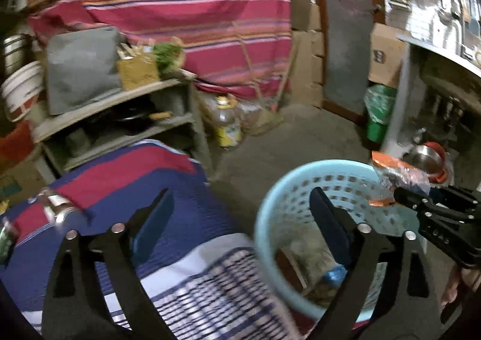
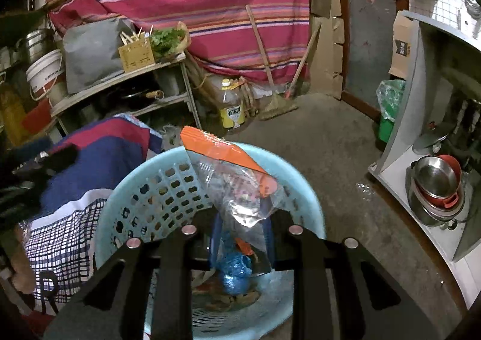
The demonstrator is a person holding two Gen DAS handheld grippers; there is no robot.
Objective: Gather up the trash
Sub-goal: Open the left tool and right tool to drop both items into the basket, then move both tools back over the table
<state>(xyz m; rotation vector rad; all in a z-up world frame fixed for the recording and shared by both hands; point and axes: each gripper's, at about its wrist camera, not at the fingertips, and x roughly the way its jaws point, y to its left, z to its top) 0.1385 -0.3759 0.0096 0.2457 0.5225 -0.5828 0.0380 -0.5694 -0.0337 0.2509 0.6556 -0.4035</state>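
I have a clear plastic wrapper with an orange top strip (image 2: 231,180) clamped in my right gripper (image 2: 240,237), held just over the rim of the pale blue perforated plastic basket (image 2: 144,189), so I judge this piece is about to go in but is not yet dropped. My left gripper (image 1: 240,219) stands wide apart with nothing between its fingers, straddling the basket's near-left rim. Trash already lies at the basket's bottom, including a crumpled blue plastic scrap (image 2: 234,274). Only the right view shows that pile clearly. Only the left view shows a shiny crumpled foil piece (image 1: 57,207) on the striped red, blue and white cloth (image 1: 144,186), probably left to collect.
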